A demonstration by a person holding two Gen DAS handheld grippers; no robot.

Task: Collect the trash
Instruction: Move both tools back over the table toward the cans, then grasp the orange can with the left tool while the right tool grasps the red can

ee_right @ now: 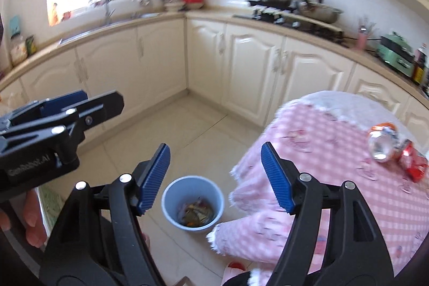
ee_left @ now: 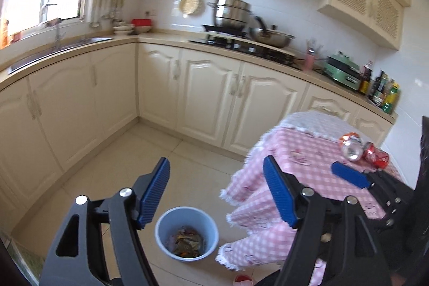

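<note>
A light blue bin [ee_left: 187,232] [ee_right: 193,201] stands on the tiled floor beside the table, with scraps of trash in its bottom. Two crushed cans lie on the pink checked tablecloth [ee_left: 303,160] [ee_right: 321,130]: a silver-and-orange can [ee_left: 351,145] [ee_right: 382,141] and a red can [ee_left: 375,156] [ee_right: 413,164]. My left gripper [ee_left: 215,164] hangs open above the bin, nothing between its blue pads. My right gripper [ee_right: 215,149] is open and empty too, high over the bin. In the left wrist view one blue pad [ee_left: 348,174] of the right gripper shows just short of the cans.
Cream cabinets [ee_left: 209,90] run around the corner, with a sink [ee_left: 67,44] on the left and a stove with pots [ee_left: 241,31] at the back. Bottles [ee_left: 386,93] stand at the counter's right end. A person's fingers [ee_right: 32,216] and a slippered foot [ee_right: 236,270] are near.
</note>
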